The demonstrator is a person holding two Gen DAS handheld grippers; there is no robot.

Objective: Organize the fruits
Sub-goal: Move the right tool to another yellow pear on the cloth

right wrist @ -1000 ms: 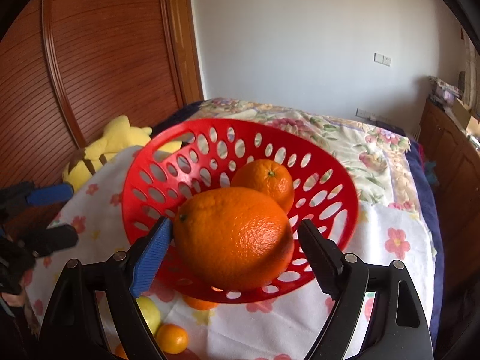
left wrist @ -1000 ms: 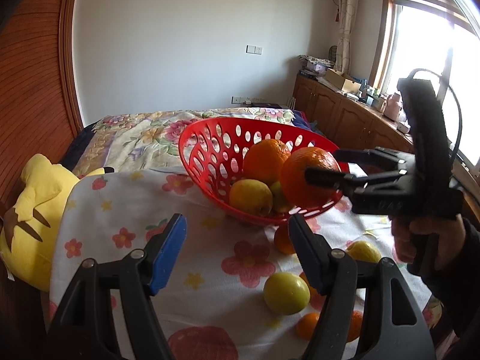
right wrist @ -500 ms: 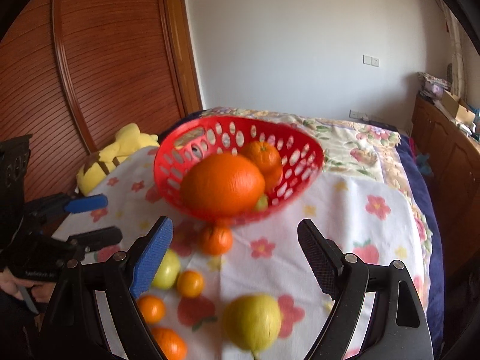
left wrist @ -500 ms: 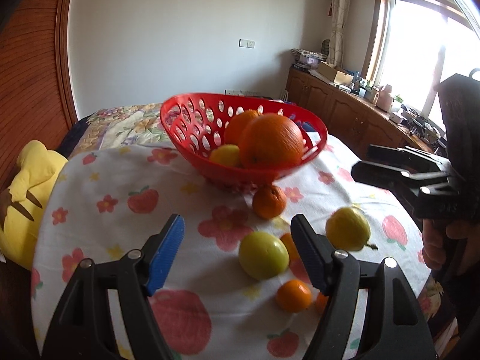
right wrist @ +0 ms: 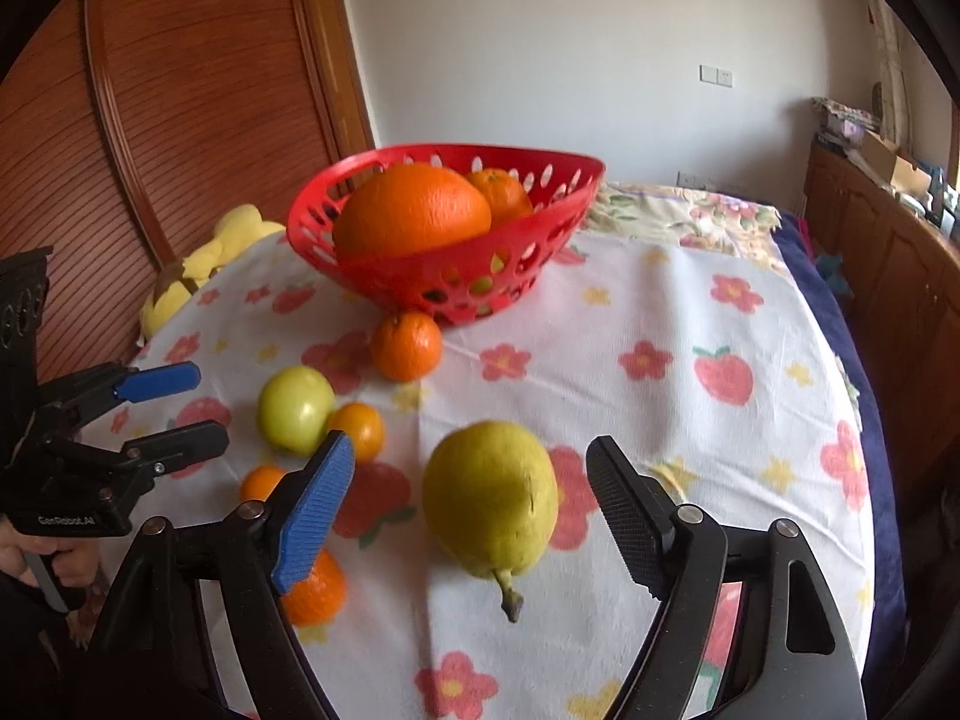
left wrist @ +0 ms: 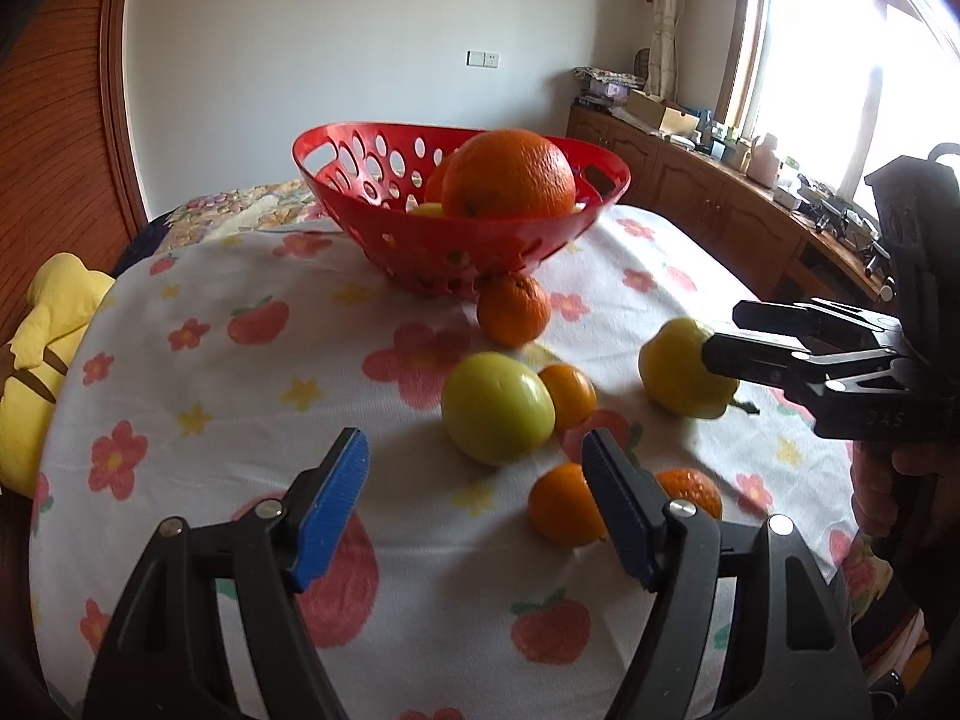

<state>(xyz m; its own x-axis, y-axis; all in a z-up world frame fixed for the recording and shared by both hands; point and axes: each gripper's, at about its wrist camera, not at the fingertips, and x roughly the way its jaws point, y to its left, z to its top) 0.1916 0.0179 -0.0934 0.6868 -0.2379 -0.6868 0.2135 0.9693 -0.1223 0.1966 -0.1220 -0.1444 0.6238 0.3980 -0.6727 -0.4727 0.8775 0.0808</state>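
Observation:
A red basket (left wrist: 540, 240) (right wrist: 540, 222) at the table's far side holds a big orange (left wrist: 510, 174) (right wrist: 411, 210) and smaller fruit. My right gripper (right wrist: 474, 504) (left wrist: 720, 336) is open, its fingers on either side of a yellow pear (right wrist: 489, 498) (left wrist: 678, 372) lying on the cloth. My left gripper (left wrist: 474, 492) (right wrist: 180, 405) is open and empty, low over the cloth, just short of a green apple (left wrist: 495, 408) (right wrist: 294, 411). Small oranges (left wrist: 513, 309) (right wrist: 405, 345) lie loose around the apple.
The table wears a white cloth with flowers and strawberries (left wrist: 240, 360). A yellow plush toy (left wrist: 42, 336) (right wrist: 198, 264) lies off its left edge. Wooden cabinets (left wrist: 708, 210) and a window stand to the right, a wooden door (right wrist: 180, 120) to the left.
My right gripper let the big orange go into the basket, drew back and came down around the pear. My left gripper sank lower and nearer the apple.

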